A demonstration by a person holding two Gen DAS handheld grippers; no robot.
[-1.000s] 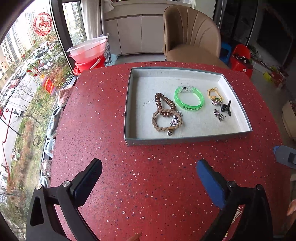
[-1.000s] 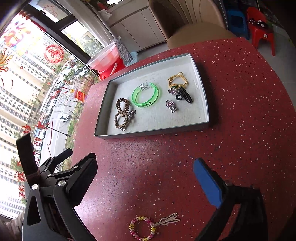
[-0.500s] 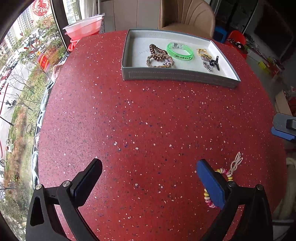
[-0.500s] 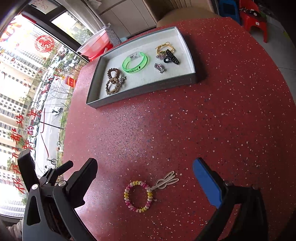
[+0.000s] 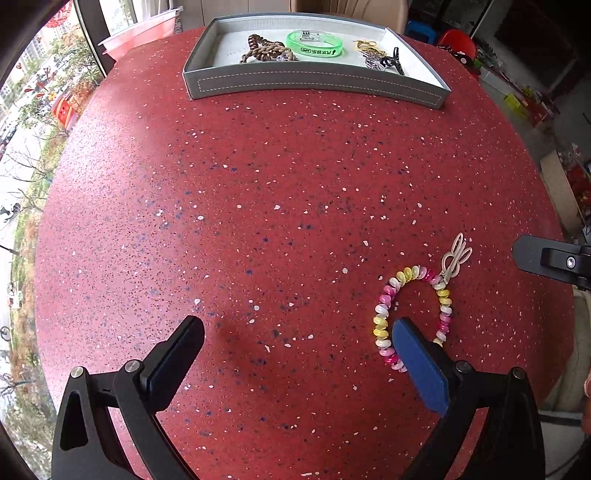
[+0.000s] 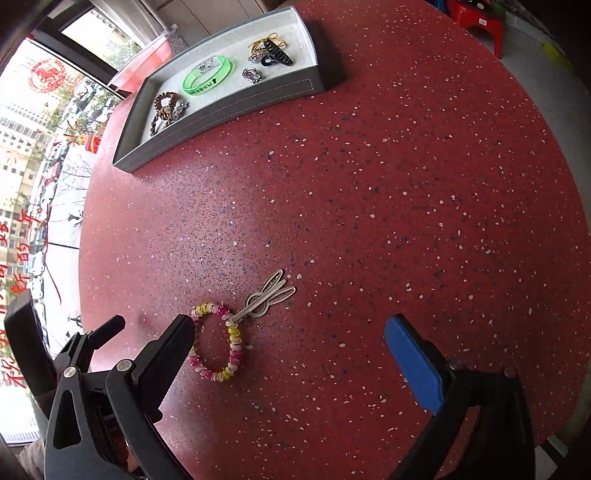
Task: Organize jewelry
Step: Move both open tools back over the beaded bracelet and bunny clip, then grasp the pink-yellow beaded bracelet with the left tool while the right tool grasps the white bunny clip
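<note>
A pink, yellow and white coil bracelet lies on the red table near its front edge, with a cream rabbit-shaped hair clip touching it. My left gripper is open and empty; its right finger partly covers the bracelet. My right gripper is open and empty, its left finger beside the bracelet. The grey tray at the far side holds a green bangle, brown coil bands, a black claw clip and small metal pieces.
The round red speckled table curves away on all sides. A beige chair stands behind the tray, a pink basin at the far left by the window. Red stools stand on the floor to the right.
Both grippers have pulled back from the tray toward the table's front edge and dropped lower. The bracelet and rabbit clip have come into view close to the fingers. Both stay open.
</note>
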